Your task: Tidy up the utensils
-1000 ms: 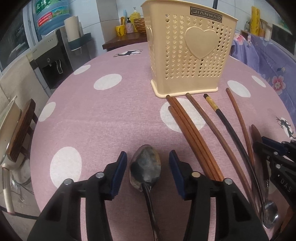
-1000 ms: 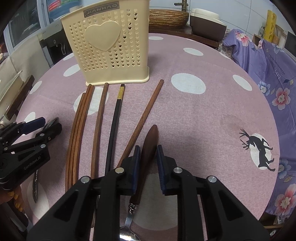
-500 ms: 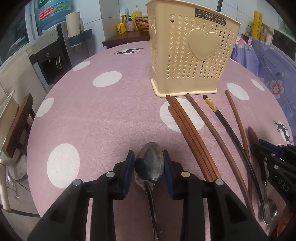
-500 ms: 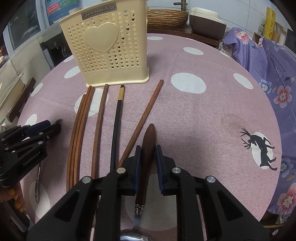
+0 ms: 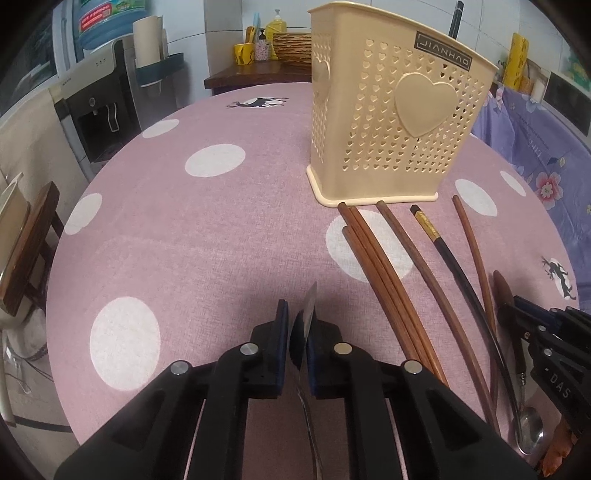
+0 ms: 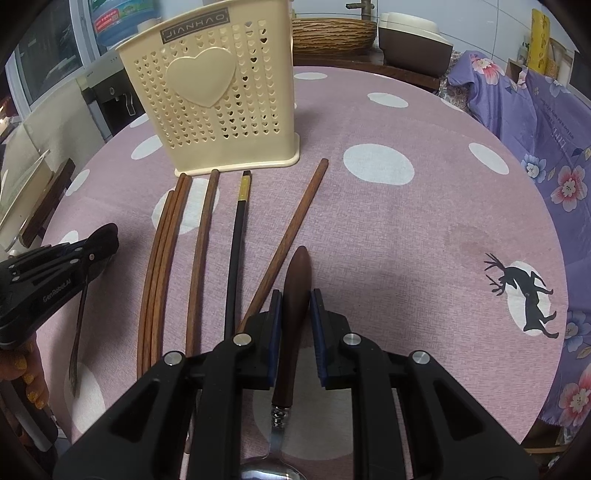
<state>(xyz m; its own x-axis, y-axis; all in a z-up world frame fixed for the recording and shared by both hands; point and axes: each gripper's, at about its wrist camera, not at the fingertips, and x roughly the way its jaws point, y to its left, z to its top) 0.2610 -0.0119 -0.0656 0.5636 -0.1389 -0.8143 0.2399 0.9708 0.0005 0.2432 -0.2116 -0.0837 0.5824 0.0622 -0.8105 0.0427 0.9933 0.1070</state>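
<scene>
A cream perforated utensil holder (image 5: pixel 399 122) (image 6: pixel 214 103) stands on the pink dotted table (image 5: pixel 184 229). Several brown chopsticks (image 5: pixel 384 280) (image 6: pixel 162 258) and one black chopstick (image 6: pixel 236 251) lie in front of it. My left gripper (image 5: pixel 297 314) is closing. Its pads press the bowl of a metal spoon (image 5: pixel 309 306), which stands on edge between them. My right gripper (image 6: pixel 295 295) is shut on the brown handle of a wooden-handled spoon (image 6: pixel 297 269) whose steel bowl lies under the gripper. Each gripper shows at the edge of the other view.
A water dispenser (image 5: pixel 99 110) and a wooden chair (image 5: pixel 26 240) stand off the table's left edge. Purple flowered fabric (image 6: pixel 546 129) lies along the right. A wicker basket (image 6: pixel 332 33) sits on a side table behind the holder.
The left jaws have drawn in around the spoon's bowl, and the bowl has turned from lying flat to standing on edge. The right gripper keeps the same hold on the wooden handle.
</scene>
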